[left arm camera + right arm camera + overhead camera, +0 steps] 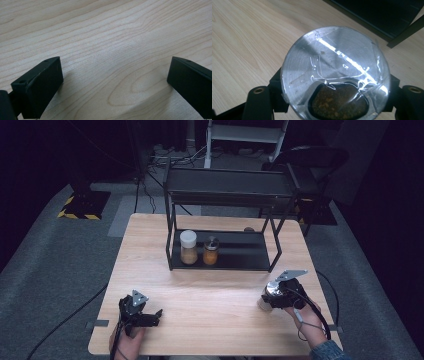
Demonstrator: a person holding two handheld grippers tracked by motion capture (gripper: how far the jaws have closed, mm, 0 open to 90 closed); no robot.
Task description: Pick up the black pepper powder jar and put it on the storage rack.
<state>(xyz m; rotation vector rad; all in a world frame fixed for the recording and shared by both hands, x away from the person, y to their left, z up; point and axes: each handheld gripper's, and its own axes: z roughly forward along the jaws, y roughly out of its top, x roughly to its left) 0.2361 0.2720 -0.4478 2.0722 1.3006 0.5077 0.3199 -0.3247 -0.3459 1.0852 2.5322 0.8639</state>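
Observation:
My right gripper [272, 296] is shut on a spice jar [270, 295] with a silver metal lid [335, 72], at the table's front right. In the right gripper view the lid lies between the two black jaws, and brown spice shows through its opening. The left gripper [150, 317] rests at the front left of the wooden table [210, 290], open. Its two black fingers [37, 87] stand wide apart above bare wood. A white-lidded jar [188, 247] and a smaller dark-capped jar [211, 251], both with orange-brown contents, stand on the lower shelf of a black metal rack [227, 251].
The rack stands at the table's far middle, with an upper shelf [227, 182] above the jars. The right part of the lower shelf is bare. A dark chair [310, 162] and cables lie on the floor beyond the table.

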